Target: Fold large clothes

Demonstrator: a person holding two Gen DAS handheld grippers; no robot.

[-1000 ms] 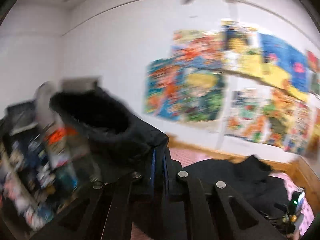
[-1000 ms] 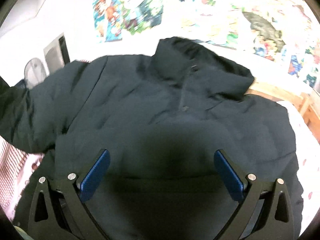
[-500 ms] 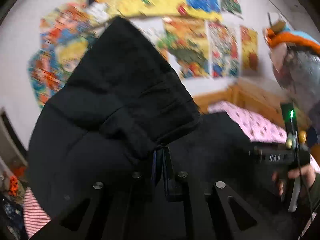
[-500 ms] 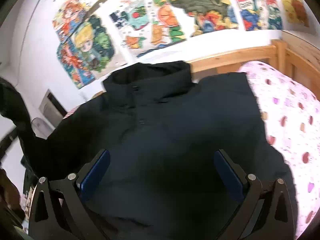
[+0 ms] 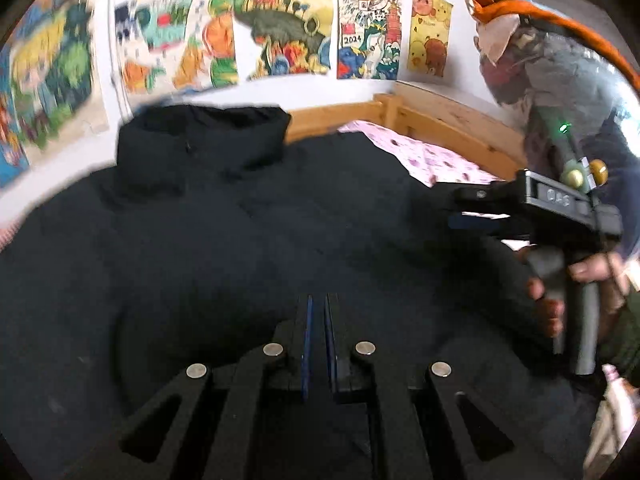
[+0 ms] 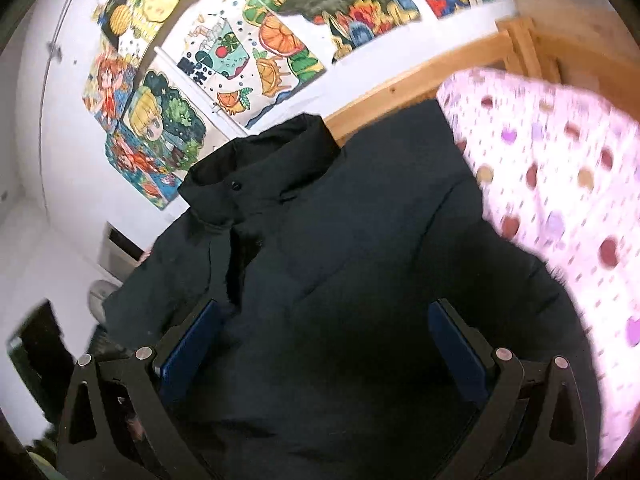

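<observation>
Lying spread on the bed (image 6: 560, 184), the jacket (image 6: 340, 260); left gripper (image 5: 318, 320) jaws nearly closed, right gripper (image 6: 324, 336) jaws wide, empty.

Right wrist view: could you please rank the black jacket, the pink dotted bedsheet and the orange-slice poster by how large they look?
1. black jacket, filling most of the frame.
2. pink dotted bedsheet.
3. orange-slice poster, though it hangs farther away, so true size is unsure.

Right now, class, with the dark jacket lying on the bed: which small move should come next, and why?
Probably open the left gripper: its blue pads stand nearly together low over the jacket, which lies spread on the bed, collar toward the wall. The right gripper is open, gripping nothing.
</observation>
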